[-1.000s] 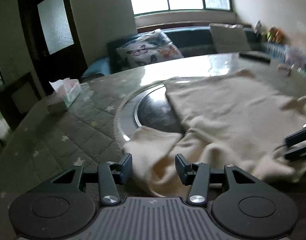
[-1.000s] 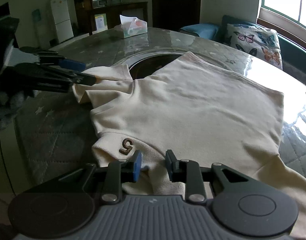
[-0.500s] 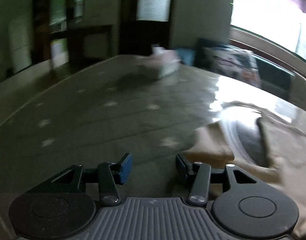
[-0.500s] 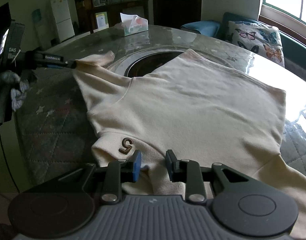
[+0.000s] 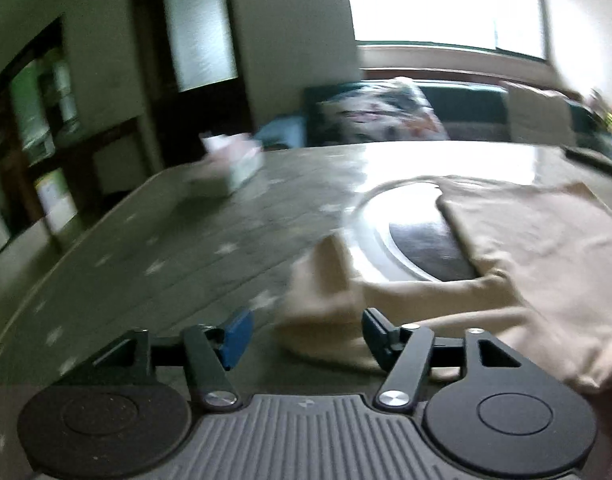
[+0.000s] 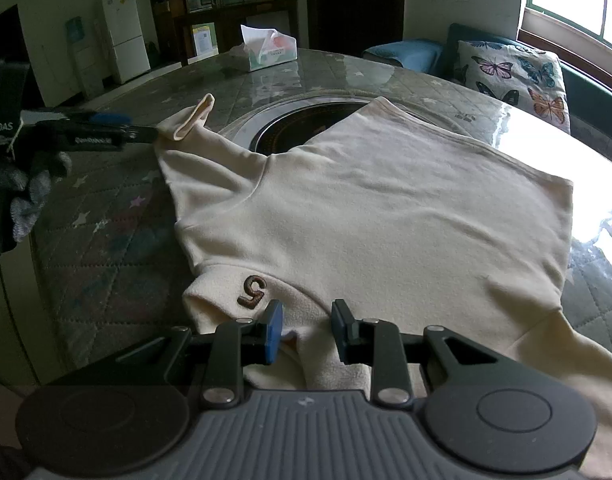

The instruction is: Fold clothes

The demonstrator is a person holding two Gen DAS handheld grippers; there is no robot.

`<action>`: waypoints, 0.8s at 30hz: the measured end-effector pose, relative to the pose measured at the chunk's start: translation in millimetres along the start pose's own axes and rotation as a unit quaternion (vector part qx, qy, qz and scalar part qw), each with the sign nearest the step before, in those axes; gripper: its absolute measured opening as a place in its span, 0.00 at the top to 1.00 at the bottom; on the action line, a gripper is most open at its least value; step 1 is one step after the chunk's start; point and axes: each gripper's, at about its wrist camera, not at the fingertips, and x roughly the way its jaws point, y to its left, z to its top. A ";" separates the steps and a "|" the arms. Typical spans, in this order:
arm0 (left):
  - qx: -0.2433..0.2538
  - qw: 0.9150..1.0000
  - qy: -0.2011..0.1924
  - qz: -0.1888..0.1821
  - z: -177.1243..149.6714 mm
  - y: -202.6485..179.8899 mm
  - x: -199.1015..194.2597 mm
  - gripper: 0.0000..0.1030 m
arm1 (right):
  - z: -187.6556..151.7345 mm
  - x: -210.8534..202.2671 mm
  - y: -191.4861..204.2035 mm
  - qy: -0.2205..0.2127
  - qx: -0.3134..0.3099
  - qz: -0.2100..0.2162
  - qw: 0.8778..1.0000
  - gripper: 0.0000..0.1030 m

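Right wrist view shows your cream sweatshirt spread on the counter — both hand-held grippers, left and right, gape empty, so pinch the sleeve cuff squarely.

Left tongs jaws apart, low; right tongs jaws apart, low.

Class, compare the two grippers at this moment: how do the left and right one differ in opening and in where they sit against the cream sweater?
The left gripper is spread wide at the sleeve cuff; the right gripper has a narrower gap over the collar near the brown 5 patch. The left view is motion-blurred; the right view is sharp. Both are open, over the same cream sweater.
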 end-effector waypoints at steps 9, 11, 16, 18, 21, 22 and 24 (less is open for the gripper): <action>-0.004 0.999 0.028 0.030 5.7 12.1 36.1 0.69 | -0.6 0.8 -1.0 -0.002 0.003 0.002 1.000 0.74; -0.038 0.998 0.032 0.045 7.0 30.4 37.9 0.78 | -0.6 0.9 -1.3 -0.002 0.003 0.002 1.000 0.74; -0.125 0.988 0.046 0.079 5.4 77.2 42.6 0.81 | -0.5 0.9 -0.8 -0.002 0.002 0.001 1.000 0.74; -0.127 0.985 0.051 0.104 2.2 85.0 44.5 0.81 | -0.2 1.1 -0.5 -0.001 0.002 0.001 1.000 0.74; -0.117 0.987 0.052 0.099 2.6 83.2 45.2 0.79 | 0.2 1.2 -0.5 0.000 0.001 0.000 1.000 0.73; -0.113 0.988 0.051 0.093 3.2 81.3 45.1 0.79 | 0.3 1.3 -0.5 0.000 0.001 0.000 1.000 0.73; -0.104 0.990 0.050 0.081 4.5 77.4 45.1 0.79 | 0.6 1.4 -0.5 0.000 0.001 0.000 1.000 0.73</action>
